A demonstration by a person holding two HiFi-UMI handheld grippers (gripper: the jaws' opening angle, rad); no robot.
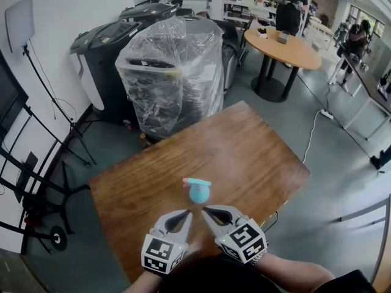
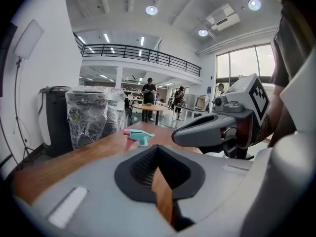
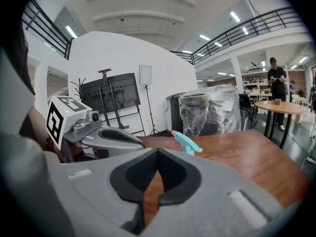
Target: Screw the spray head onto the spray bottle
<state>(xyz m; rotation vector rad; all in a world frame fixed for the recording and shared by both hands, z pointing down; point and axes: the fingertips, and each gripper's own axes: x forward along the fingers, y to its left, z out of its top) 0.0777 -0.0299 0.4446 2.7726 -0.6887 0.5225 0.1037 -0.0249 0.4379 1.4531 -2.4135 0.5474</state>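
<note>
A small blue spray bottle [image 1: 198, 191] stands upright near the front middle of the wooden table [image 1: 244, 157]. A teal spray head with a pink nozzle [image 1: 197, 182] sits on top of it. The spray head also shows in the left gripper view [image 2: 138, 137] and in the right gripper view [image 3: 187, 143]. Just short of the bottle, my left gripper [image 1: 187, 213] and right gripper [image 1: 206, 211] point at it side by side. Both are shut and hold nothing. Neither touches the bottle.
A plastic-wrapped machine [image 1: 171, 72] stands just beyond the table's far left edge. Stands and cables [image 1: 36, 182] crowd the floor at the left. A round table [image 1: 283, 47] with people near it is far back right. A power strip cable [image 1: 314, 133] lies on the floor at the right.
</note>
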